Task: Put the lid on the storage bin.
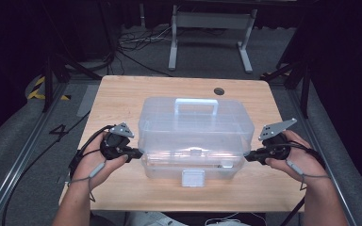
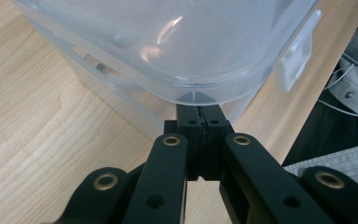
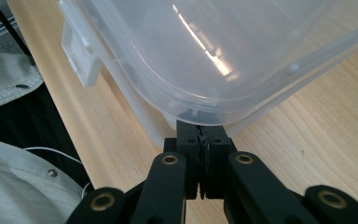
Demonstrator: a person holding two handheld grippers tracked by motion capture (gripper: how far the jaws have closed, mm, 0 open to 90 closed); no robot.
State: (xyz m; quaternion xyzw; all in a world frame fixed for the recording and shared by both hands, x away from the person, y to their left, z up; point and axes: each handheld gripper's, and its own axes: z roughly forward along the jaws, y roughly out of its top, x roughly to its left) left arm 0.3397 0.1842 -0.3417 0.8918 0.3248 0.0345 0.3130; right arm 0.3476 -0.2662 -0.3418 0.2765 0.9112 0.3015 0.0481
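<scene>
While the clear plastic box (image 1: 195, 136) sits mid-table with its long axis running side to side, the left gripper (image 1: 136, 153) and right gripper (image 1: 249, 156), jaws pressed together on nothing, tuck under the lid rim at opposite ends, equally near, seemingly poised to lift.

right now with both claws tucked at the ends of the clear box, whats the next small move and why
Probably lift both ends together, gently. The left claw and right claw are shut, their tips just under the lid rim of the clear plastic box at opposite ends. The front latch hangs loose, so the lid may rise alone; whether they touch the rim, I cannot tell.
</scene>
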